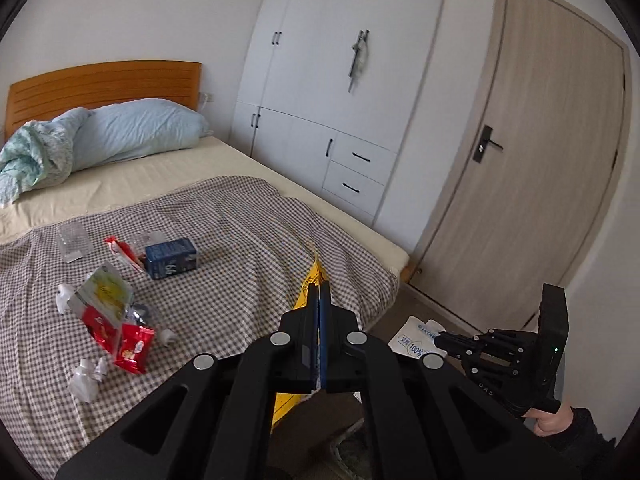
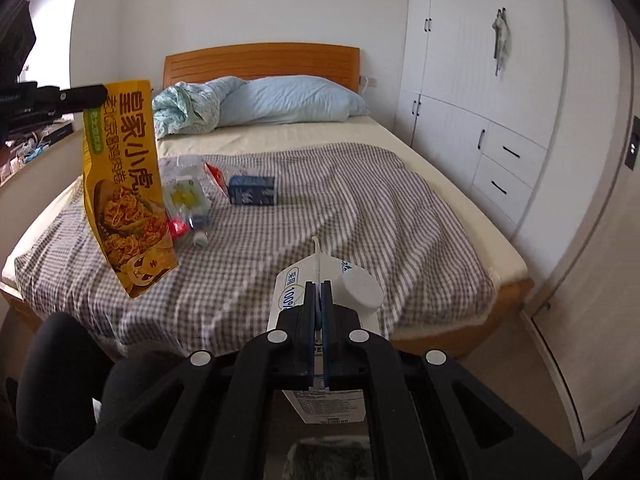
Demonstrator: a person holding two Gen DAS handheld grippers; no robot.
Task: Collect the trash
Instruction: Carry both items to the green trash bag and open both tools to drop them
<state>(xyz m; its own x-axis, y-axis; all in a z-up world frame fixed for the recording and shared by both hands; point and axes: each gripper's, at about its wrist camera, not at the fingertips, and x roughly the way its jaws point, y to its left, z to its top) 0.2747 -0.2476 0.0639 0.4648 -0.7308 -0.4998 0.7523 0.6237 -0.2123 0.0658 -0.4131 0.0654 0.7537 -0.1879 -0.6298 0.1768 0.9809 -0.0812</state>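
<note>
My left gripper (image 1: 319,286) is shut on the top edge of a yellow snack bag (image 1: 285,402), which I see edge-on here. In the right wrist view that bag (image 2: 124,184) hangs from the left gripper (image 2: 103,93) over the bed's left side. My right gripper (image 2: 319,286) is shut on the top seam of a white milk carton (image 2: 348,286) with a round white cap. The left wrist view shows this gripper (image 1: 439,337) and the carton (image 1: 412,342) off the bed's foot, above the floor. More trash lies on the checked blanket (image 1: 240,240): a blue carton (image 1: 172,258), red wrappers (image 1: 130,346), a green-yellow pouch (image 1: 106,292).
A clear plastic cup (image 1: 74,240) and crumpled tissue (image 1: 86,376) also lie on the blanket. Pillows (image 2: 288,100) sit at the wooden headboard. A white wardrobe (image 1: 340,100) and a closed door (image 1: 540,160) stand to the right. A person's dark trouser legs (image 2: 60,364) are at lower left.
</note>
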